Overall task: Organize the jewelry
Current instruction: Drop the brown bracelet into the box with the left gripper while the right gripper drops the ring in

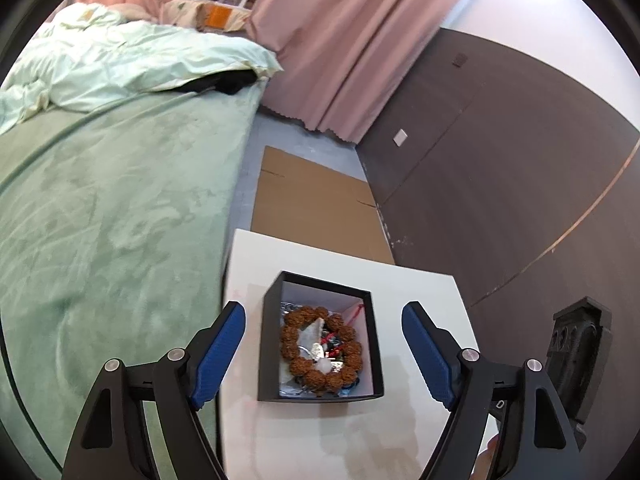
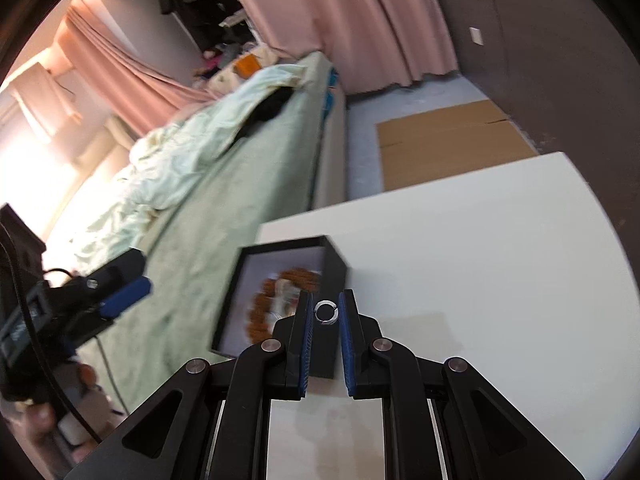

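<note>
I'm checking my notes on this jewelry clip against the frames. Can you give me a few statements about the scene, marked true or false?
1. The right gripper holds a small silver ring. True.
2. The left gripper is clamped on the black box. False: its jaws stand wide apart, empty.
3. A brown bead bracelet lies in the box. True.
4. The box sits on the green bed. False: it sits on the white table.

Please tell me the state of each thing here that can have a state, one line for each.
Black box: lid off, upright on white table.
Bead bracelet: lying inside the box.
Silver ring: held between right gripper fingers.
Left gripper: open, empty.
</note>
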`<state>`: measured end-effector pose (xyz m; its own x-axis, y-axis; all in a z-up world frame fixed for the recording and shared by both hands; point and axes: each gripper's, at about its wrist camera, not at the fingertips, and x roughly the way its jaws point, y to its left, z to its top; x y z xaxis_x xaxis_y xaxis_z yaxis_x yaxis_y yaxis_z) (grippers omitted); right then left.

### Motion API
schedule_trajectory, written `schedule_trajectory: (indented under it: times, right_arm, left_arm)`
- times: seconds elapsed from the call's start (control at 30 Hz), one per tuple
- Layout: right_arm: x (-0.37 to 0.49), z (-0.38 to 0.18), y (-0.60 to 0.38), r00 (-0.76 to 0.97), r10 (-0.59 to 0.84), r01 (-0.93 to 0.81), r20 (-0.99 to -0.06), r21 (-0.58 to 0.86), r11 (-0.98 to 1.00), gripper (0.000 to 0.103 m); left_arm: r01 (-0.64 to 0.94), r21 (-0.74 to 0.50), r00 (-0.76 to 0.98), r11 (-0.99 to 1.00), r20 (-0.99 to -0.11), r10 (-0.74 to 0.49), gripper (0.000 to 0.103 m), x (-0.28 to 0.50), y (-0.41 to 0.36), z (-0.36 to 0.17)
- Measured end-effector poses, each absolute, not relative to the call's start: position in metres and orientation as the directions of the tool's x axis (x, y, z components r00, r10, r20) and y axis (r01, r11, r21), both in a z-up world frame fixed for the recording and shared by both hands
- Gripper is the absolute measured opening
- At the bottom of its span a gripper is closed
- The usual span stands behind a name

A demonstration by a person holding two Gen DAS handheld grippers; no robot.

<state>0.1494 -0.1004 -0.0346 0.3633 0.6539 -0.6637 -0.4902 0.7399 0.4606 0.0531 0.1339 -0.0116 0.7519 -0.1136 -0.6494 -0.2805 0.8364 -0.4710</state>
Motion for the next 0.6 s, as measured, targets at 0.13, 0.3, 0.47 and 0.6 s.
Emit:
schedule_trajectory:
  times: [0.13, 0.3, 0.47, 0.6]
  right_arm:
    - [0.147, -0.038, -0.083, 0.341, 0.696, -0.51, -0.632, 0.498, 0.702, 0.014]
    - [0.147, -0.045, -0.065, 0.319, 0.716, -0.523, -0.621, 0.515, 0.68, 0.014]
    - [0.15, -0.053, -0.051, 0.294, 0.723, -0.52, -0.626, 0.53, 0.67, 0.014]
    - [0.152, -0.058, -0.041, 0.281, 0.724, -0.526, -0.63, 0.53, 0.666, 0.014]
  left_arm:
    - [-0.302, -0.477, 0.758, 0.826, -0.645, -0.095, 0.081, 0.047, 0.146, -0.009]
    - [-0.319, -0.484, 0.763, 0.815, -0.641, -0.082, 0.082, 0.043, 0.156, -0.007]
    - [-0.339, -0.499, 0.76, 0.798, -0.645, -0.081, 0.083, 0.043, 0.167, -0.009]
    - [-0.342, -0.503, 0.758, 0.794, -0.646, -0.083, 0.083, 0.044, 0.17, -0.01]
